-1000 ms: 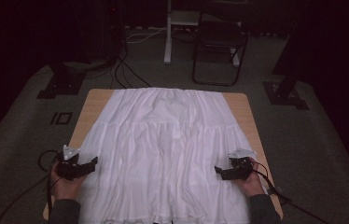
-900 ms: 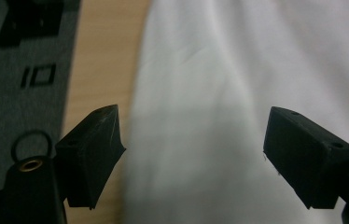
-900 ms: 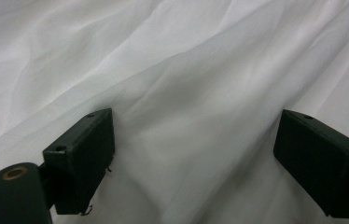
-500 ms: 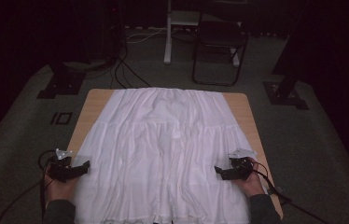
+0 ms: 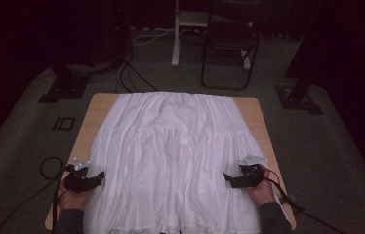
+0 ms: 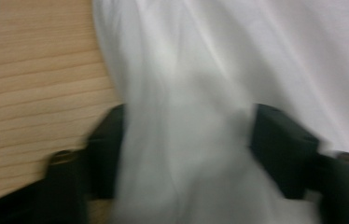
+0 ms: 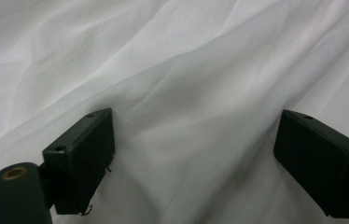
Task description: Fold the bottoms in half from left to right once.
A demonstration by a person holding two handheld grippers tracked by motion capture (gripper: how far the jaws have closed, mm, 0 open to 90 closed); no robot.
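Lying flat across nearly the whole wooden surface [image 5: 100,105] is a white skirt [image 5: 173,156], and it runs away from me: the narrow waistband sits at the far edge, the wide hem at the edge nearest me, so its long axis goes straight from me toward the chair [image 5: 229,48] on the floor beyond. It widens in tiers as it comes toward me, with soft gathers running along that same axis.

Both of my tools sit low on the skirt, 1 at each side edge, level with each other and well apart, with the whole width of cloth between them. Each points inward, across the skirt's long axis. Neither hand is nearer to the cloth than the other; both are already on it.

My left tool [image 5: 84,179] is at the skirt's left edge, where bare wood [image 6: 32,93] shows just beside the cloth. Its jaws stand apart with a bunched fold of the edge between them, though that view is blurred.

My right tool [image 5: 243,178] is on the right edge, jaws wide apart and laid over a smooth ridge of cloth [image 7: 186,102], gripping nothing yet.

I judge the coming move to be a pinch on both side edges at once.
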